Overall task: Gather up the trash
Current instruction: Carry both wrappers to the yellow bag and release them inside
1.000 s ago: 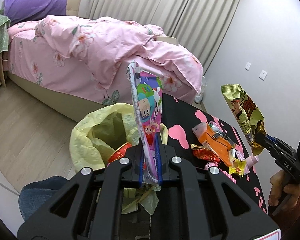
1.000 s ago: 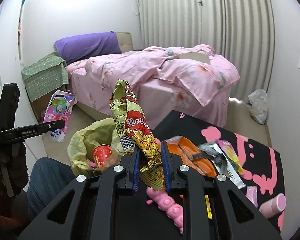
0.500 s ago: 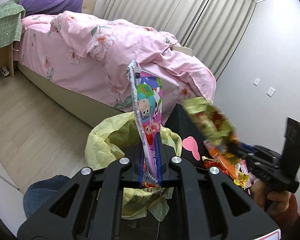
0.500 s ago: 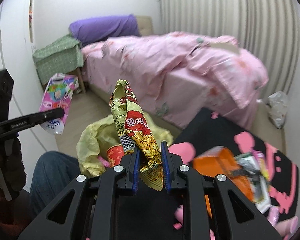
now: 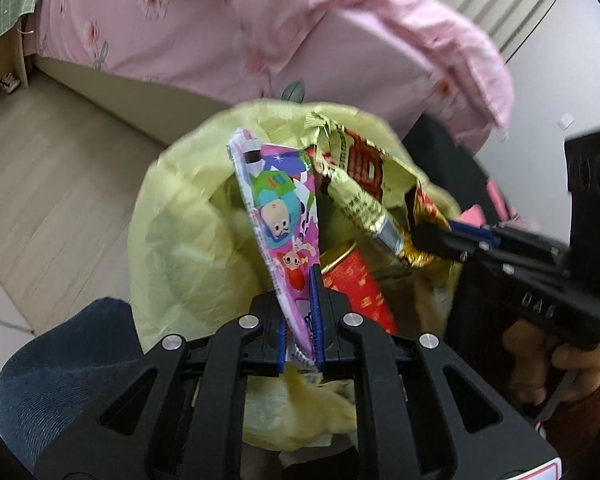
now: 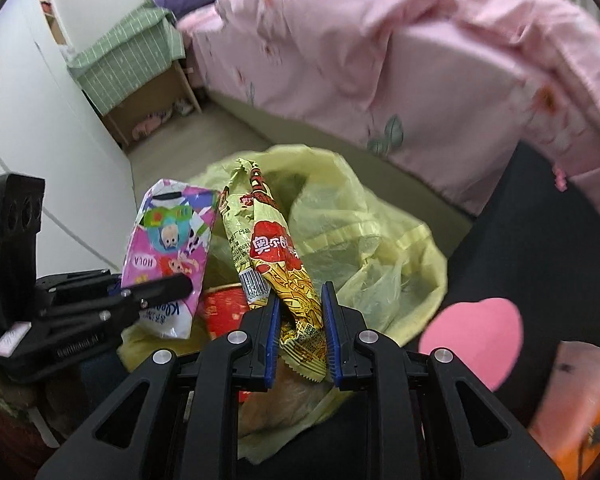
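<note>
A yellow trash bag (image 5: 188, 216) (image 6: 364, 224) gapes open below both grippers, with a red cup (image 5: 356, 280) (image 6: 224, 304) lying inside. My left gripper (image 5: 300, 320) (image 6: 156, 286) is shut on a pink cartoon snack wrapper (image 5: 280, 216) (image 6: 172, 240), held over the bag's mouth. My right gripper (image 6: 300, 320) (image 5: 428, 236) is shut on a gold and red snack wrapper (image 6: 276, 256) (image 5: 356, 176), which hangs over the same opening beside the pink one.
A bed with a pink floral duvet (image 5: 260, 20) (image 6: 380, 40) stands behind the bag. A black table with pink hearts (image 6: 540, 260) lies to the right, with an orange packet (image 6: 580, 400) on it. A knee in blue jeans (image 5: 60, 360) sits lower left. Wooden floor (image 5: 40, 160) stretches left.
Both grippers have come down and together over the bag. The gold wrapper swung in from the right and now hangs beside the pink one above the opening.
</note>
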### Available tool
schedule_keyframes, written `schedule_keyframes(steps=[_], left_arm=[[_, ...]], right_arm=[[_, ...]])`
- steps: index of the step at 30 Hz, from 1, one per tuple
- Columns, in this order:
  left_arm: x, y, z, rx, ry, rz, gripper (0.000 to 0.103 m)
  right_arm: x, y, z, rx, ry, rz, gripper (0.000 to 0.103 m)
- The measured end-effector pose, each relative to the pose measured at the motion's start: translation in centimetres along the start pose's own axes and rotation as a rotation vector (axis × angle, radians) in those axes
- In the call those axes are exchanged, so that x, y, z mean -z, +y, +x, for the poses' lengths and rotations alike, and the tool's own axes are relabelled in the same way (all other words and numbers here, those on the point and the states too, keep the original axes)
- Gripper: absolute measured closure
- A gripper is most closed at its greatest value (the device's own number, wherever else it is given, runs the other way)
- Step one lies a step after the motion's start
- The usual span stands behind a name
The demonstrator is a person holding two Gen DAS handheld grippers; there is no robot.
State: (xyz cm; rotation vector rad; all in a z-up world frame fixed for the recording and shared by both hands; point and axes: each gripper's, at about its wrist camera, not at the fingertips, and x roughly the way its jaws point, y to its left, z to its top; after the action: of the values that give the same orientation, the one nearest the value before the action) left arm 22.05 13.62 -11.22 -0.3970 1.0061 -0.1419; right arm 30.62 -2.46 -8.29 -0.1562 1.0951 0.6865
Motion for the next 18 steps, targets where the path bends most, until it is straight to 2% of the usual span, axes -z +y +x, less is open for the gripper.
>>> schedule_keyframes(steps=[3, 7, 11, 13, 15, 17, 18], left_arm=[[0.6, -0.8, 0.2, -0.024, 0.012, 0.055, 0.094], [1.1, -1.1, 0.2, 0.012, 0.021, 0.061, 0.094], [1.0, -0.7, -0.7, 0.055, -0.010, 0.017, 0.093], [1.0, -0.3, -1.5, 0.064, -0.039, -0.016, 0.083], [0.8, -0.1, -2.4, 0.053, -0.080, -0.036, 0.064], [0.4, 0.2, -3.4, 0.036, -0.126, -0.051, 0.057], [0.2, 0.5, -4.0, 0.024, -0.148, -0.068, 0.055]], right_arm=[[0.2, -0.3, 0.6, -0.003, 0.032, -0.003, 0.083], [0.7, 0.2, 1.5, 0.000, 0.064, -0.035, 0.083], [0.8, 0.6, 0.9, 0.022, 0.032, -0.066, 0.083], [1.1, 0.6, 0.1, 0.033, -0.002, -0.071, 0.082], [1.3, 0.6, -0.3, 0.035, -0.018, -0.063, 0.081], [1.5, 0.4, -0.8, 0.050, -0.036, -0.043, 0.070], [1.6, 0.3, -1.1, 0.041, -0.045, -0.035, 0.060]])
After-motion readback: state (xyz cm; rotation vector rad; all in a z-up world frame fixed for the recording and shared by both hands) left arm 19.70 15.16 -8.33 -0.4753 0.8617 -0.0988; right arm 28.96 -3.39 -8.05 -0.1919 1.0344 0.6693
